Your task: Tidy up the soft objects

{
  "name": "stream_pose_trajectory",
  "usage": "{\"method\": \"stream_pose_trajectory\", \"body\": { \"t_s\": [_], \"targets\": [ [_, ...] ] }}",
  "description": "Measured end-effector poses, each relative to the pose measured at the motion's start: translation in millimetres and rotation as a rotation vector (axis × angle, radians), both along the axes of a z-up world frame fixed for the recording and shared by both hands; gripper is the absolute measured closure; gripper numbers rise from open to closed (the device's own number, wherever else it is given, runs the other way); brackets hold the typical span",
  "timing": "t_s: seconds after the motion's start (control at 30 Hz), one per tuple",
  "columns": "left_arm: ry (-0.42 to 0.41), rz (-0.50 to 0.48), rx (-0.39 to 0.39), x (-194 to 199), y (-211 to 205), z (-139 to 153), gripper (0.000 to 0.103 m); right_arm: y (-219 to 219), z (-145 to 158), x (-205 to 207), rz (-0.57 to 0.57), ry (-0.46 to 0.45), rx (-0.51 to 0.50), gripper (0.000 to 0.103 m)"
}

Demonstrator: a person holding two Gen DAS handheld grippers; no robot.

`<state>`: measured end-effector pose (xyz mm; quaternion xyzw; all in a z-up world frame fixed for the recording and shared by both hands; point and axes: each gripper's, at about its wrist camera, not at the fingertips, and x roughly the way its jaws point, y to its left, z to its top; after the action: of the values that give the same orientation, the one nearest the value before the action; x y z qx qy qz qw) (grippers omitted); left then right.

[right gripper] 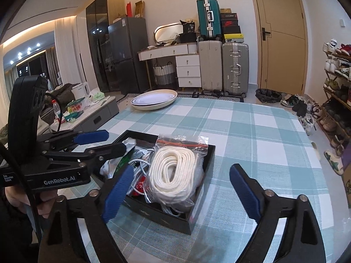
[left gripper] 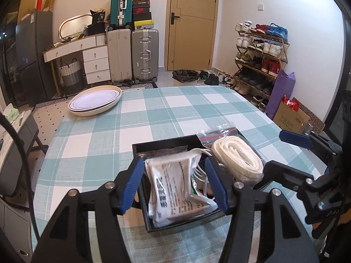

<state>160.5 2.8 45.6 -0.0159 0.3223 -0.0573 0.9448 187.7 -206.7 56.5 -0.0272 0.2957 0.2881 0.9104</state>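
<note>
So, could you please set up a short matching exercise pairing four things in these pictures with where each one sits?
Things:
1. coiled white rope in a zip bag
2. stacked plates
3. black tray
4. printed white packet

Places:
A. far corner of the checked tablecloth
B. between the open fingers of the left claw
C. right side of the tray
D. near end of the table, in front of both claws

Pairs: 1-C, 2-A, 3-D, 4-B

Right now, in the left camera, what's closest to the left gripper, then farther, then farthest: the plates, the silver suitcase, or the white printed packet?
1. White printed packet, between the jaws, in the black box.
2. Stacked plates, far-left table corner.
3. Silver suitcase, against the back wall.
</note>
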Motion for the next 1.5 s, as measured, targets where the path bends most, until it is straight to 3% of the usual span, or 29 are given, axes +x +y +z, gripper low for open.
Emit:
{"method": "stream_pose_trajectory", "body": {
  "t_s": [0.07, 0.2, 0.37, 0.87, 1.5],
  "targets": [
    [-0.02, 0.016, 0.0, -7, 1, 3, 0.021, -5, 1, -4, -0.009, -0.006, 0.018, 0.002],
    [-0.078, 0.041, -0.005, -22, 5, 7, 0.006, -11, 0, -13, -0.014, -0.037, 0.042, 0.001],
    [-0.103, 0.068, -0.002, -34, 9, 5, 0.0, -16, -3, -25, -0.002, -0.06, 0.063, 0.001],
    [-0.121, 0.099, 0.006, -59, 14, -15, 0.0, -16, -16, -41, 0.008, -0.105, 0.071, 0.001],
    [-0.158, 0.124, 0.012, -64, 17, -29, 0.0, -21, -25, -51, 0.009, -0.127, 0.08, 0.001]
  ]
}}
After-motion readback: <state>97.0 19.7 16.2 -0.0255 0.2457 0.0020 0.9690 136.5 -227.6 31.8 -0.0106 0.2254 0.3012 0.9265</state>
